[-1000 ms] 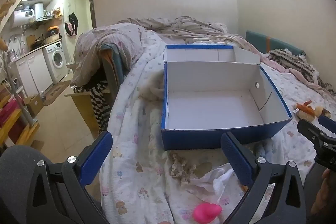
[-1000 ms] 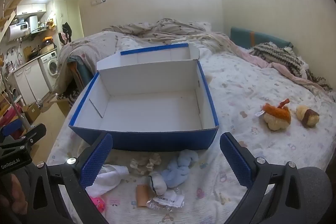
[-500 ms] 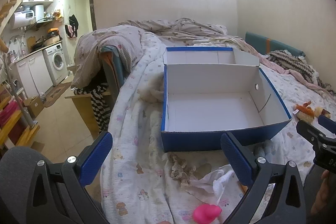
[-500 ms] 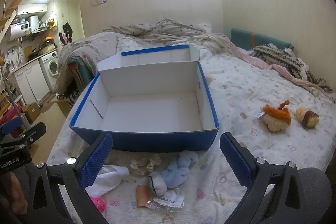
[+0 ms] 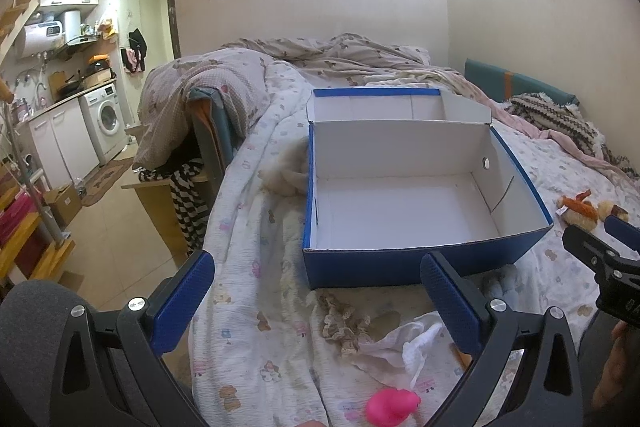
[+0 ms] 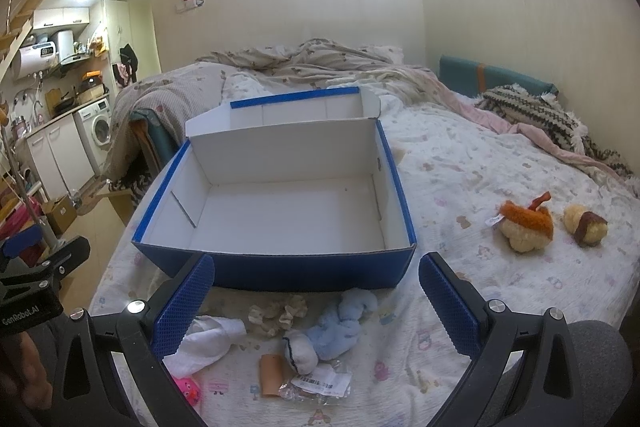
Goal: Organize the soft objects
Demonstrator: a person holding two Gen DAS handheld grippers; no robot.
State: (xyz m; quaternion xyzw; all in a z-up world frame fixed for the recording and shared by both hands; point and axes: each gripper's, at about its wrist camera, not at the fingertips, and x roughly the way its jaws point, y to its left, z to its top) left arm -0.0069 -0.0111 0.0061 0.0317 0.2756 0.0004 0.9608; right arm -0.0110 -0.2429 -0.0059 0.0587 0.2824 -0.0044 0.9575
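Note:
An empty blue box with a white inside (image 5: 400, 211) (image 6: 280, 211) sits open on the bed. In front of it lie a beige scrunchie (image 6: 278, 313) (image 5: 344, 323), a white cloth (image 6: 208, 341) (image 5: 404, 347), a light blue plush (image 6: 340, 323), a pink soft toy (image 5: 392, 407) (image 6: 188, 389) and a tan piece (image 6: 270, 375). An orange-topped plush (image 6: 524, 223) (image 5: 580, 209) and a brown-tipped plush (image 6: 586, 225) lie to the right. My left gripper (image 5: 316, 303) and right gripper (image 6: 316, 303) are both open and empty, held above the near items.
A plastic packet with a barcode (image 6: 320, 385) lies by the blue plush. Rumpled blankets (image 6: 304, 63) cover the far bed; a striped throw (image 6: 536, 115) lies at the right. The bed's left edge drops to a floor with a washing machine (image 5: 106, 119) and shelves.
Both views have shifted very slightly; the box sits a little lower in frame. Nothing was picked up or moved.

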